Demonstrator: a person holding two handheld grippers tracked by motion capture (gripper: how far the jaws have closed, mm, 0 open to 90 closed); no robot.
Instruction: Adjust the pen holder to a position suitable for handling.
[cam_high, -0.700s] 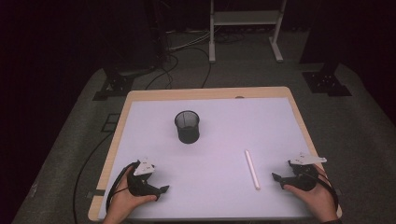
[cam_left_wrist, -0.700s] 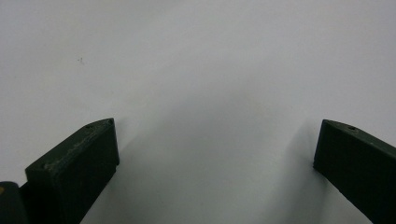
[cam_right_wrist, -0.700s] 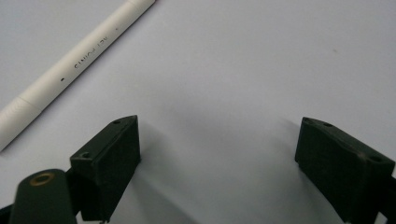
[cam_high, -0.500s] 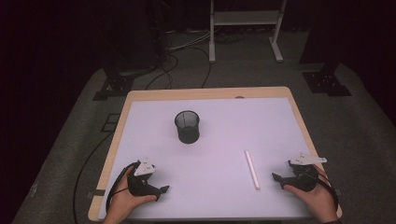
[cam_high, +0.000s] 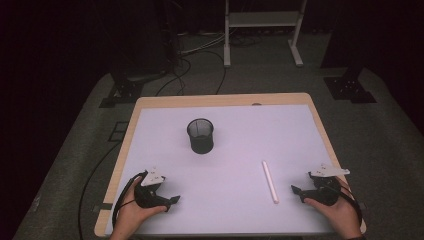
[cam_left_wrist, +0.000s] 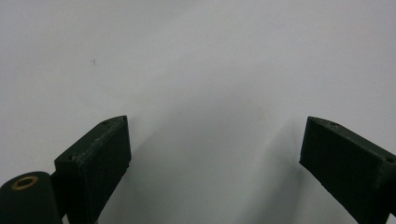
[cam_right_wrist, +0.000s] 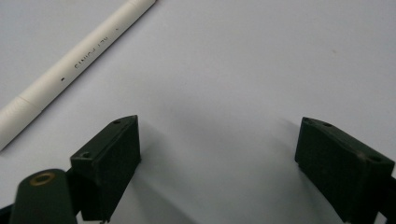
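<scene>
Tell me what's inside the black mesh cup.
In the high view the mesh cup stands upright on the table, and what shows of its inside looks dark and empty. Its near wall hides the bottom, so something small could lie there.

What stays out of sight at the table

The white pen (cam_right_wrist: 70, 72) runs off the top and left edges of the right gripper view, and the small print along its barrel is too blurred to read. In the high view both forearms are cut by the bottom edge, the pen's (cam_high: 270, 181) cap end cannot be told, and whatever lies inside the black mesh cup (cam_high: 200, 135) is too dark to make out. The room beyond the table (cam_high: 150, 102) sinks into shadow.
</scene>
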